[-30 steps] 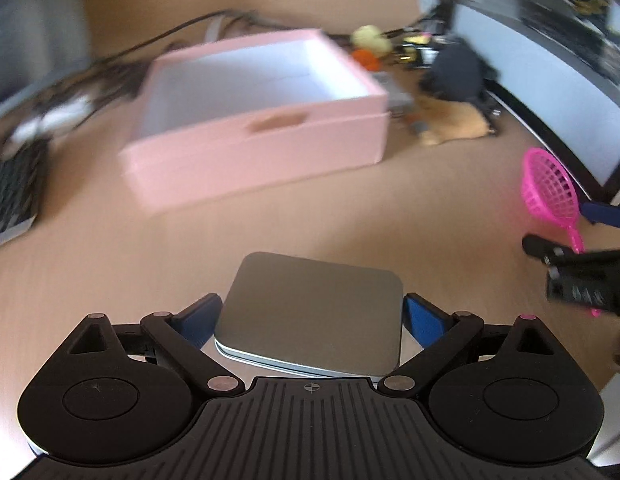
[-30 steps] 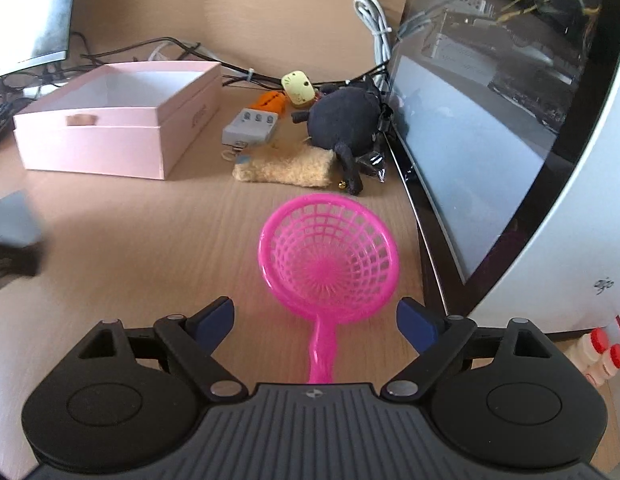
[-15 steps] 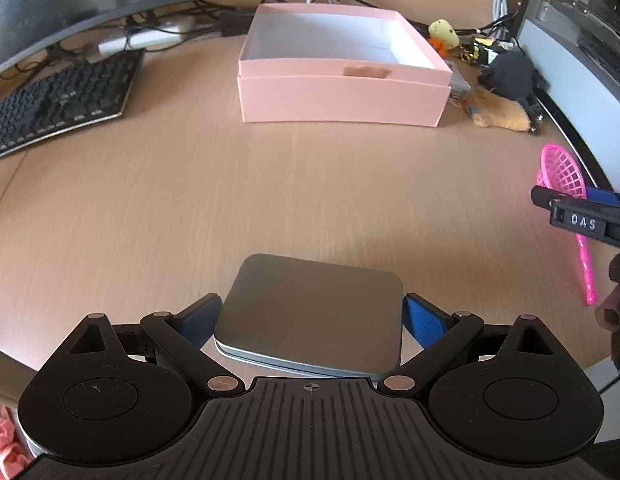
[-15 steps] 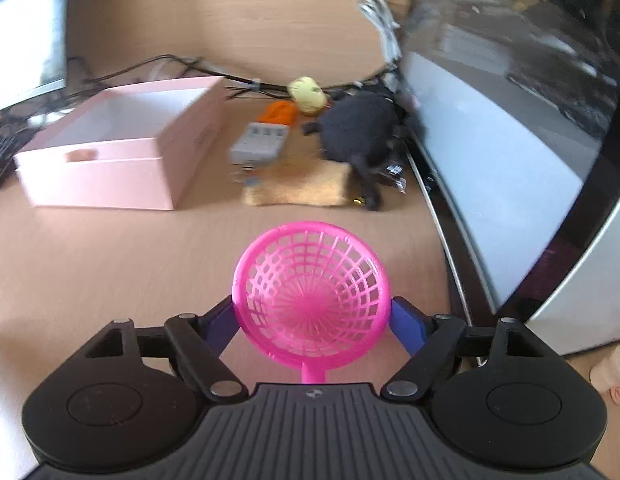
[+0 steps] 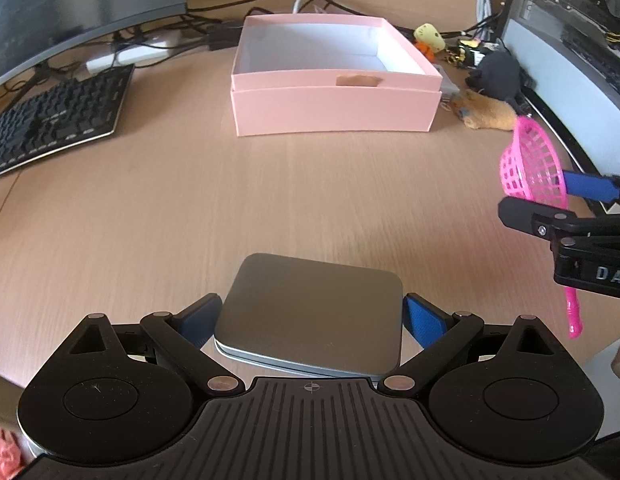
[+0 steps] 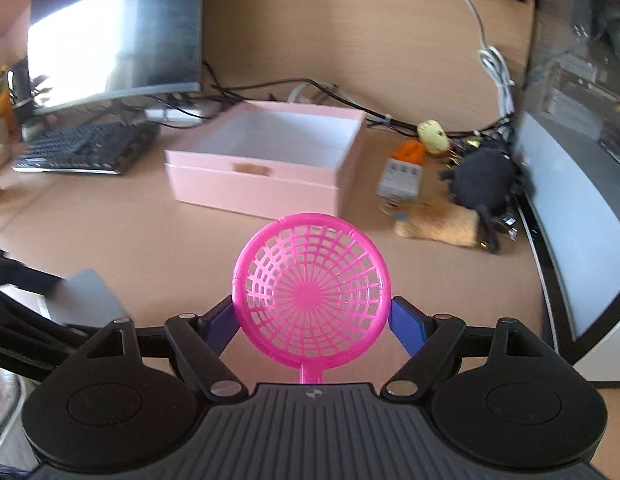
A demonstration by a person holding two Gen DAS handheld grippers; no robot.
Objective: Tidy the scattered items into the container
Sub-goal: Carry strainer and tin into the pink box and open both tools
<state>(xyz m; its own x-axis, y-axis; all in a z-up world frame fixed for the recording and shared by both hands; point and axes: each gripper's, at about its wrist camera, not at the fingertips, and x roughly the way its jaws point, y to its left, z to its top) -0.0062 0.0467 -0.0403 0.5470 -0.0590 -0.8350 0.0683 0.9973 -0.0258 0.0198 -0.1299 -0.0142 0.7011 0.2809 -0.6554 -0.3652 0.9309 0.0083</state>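
Since a second ago we see the pink strainer (image 6: 312, 292) lifted off the worktop (image 5: 189, 200), clamped in the right claw (image 6: 312, 320); left claw (image 5: 310, 320) grips the tin (image 5: 310, 312); pink box (image 5: 334, 108) ahead.

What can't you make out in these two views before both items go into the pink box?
- Tin, left view: its near edge is hidden by the gripper body, and its underside is out of sight.
- Strainer, right view: its handle is hidden below the gripper body.
- Pink box, both views: the front wall hides the near floor.
- Small clutter by the black plush toy, right view: blurred, unidentifiable.
- Left gripper, right view: cut off by the edge.
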